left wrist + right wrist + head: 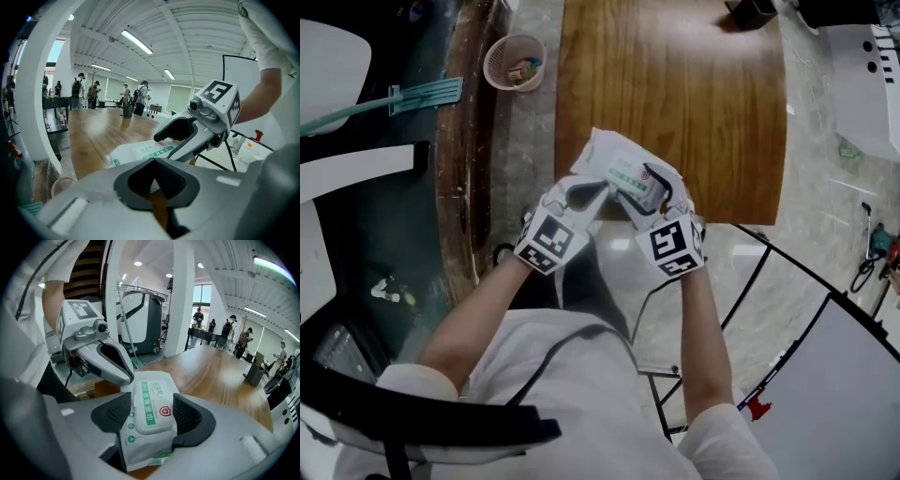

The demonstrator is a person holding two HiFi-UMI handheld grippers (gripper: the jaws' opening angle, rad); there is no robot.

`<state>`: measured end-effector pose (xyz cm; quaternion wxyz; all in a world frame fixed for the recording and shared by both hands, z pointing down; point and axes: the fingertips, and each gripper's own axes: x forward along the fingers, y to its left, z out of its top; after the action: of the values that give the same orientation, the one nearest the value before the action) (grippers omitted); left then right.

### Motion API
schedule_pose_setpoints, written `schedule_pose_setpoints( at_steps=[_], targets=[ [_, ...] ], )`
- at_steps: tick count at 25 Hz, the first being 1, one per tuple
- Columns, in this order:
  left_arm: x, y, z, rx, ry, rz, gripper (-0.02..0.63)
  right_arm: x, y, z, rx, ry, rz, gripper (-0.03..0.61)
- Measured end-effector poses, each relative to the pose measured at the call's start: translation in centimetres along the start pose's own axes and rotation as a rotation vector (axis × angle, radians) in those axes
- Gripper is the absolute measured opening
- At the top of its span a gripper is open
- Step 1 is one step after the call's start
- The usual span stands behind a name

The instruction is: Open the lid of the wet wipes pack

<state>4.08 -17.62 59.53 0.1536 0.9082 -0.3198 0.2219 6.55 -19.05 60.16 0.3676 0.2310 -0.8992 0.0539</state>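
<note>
One white green-labelled wet wipes pack [623,169] counted, two grey-jawed grippers (left gripper [598,192], right gripper [649,194]), one brown wooden table [675,84], one pink mesh basket [495,73].

Wooden table [675,94]: dark box [753,11] at far edge; wet wipes pack [623,169] over near edge, contact w/ top unclear. Floor [525,141]: pink basket [515,62] beside table's L side.
</note>
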Motion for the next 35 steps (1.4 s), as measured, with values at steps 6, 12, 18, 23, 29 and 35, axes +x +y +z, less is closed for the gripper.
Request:
schedule_pose_setpoints(
  at_steps=[6, 12, 18, 23, 29, 35],
  targets=[
    [1.0, 0.1, -0.6, -0.015, 0.013, -0.008, 0.003, 0.3, -0.5, -0.2, 0.034, 0.012, 0.028, 0.270],
    [1.1, 0.1, -1.0, -0.031, 0.034, -0.022, 0.002, 0.4, -0.5, -0.4, 0.082, 0.034, 0.095, 0.264],
    [1.3, 0.3, -1.1, -0.030, 0.039, -0.027, 0.002, 0.3, -0.8, -0.1, 0.165, 0.021, 0.167, 0.264],
    [1.3, 0.2, -1.1, -0.035, 0.042, -0.030, 0.002, 0.0, -0.8, 0.3, 0.168, 0.029, 0.205, 0.264],
    [1.3, 0.2, -1.1, -0.038, 0.046, -0.038, 0.002, -0.8, -1.2, 1.9, 0.128, -0.004, 0.198, 0.249],
    [1.0, 0.2, -0.8, -0.048, 0.041, -0.038, 0.003, -2.2, -3.7, 4.1, 0.137, -0.080, 0.141, 0.218]
  ],
)
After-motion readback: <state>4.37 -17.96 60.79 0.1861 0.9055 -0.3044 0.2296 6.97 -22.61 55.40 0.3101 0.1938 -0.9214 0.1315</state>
